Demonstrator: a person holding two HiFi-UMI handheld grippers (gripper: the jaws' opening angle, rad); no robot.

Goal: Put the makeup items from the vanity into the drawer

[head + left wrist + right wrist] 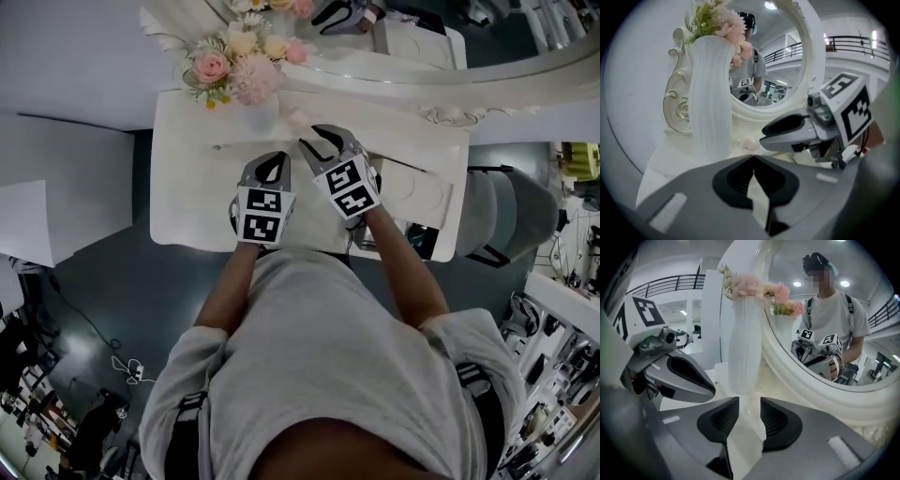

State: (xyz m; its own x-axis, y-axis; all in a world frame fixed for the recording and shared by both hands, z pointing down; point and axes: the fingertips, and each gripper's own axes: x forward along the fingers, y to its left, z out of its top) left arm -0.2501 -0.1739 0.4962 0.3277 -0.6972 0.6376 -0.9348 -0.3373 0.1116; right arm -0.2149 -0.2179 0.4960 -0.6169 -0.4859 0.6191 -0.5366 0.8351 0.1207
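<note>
Head view: left gripper (pixel 272 161) and right gripper (pixel 323 139) hovered side by side over the white counter (pixel 187 202).
The left's jaws were pressed together on nothing; the right's stood apart, empty. A pale egg-shaped makeup item (pixel 750 141) (too small to name) lay on the counter beside the white vase (pixel 710 108).

Seemingly cream vanity (pixel 187 187), ribbed white vase (pixel 710 103), pink flowers (pixel 234 66).

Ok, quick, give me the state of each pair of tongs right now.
Left tongs: closed, holding nothing.
Right tongs: open, holding nothing.
</note>
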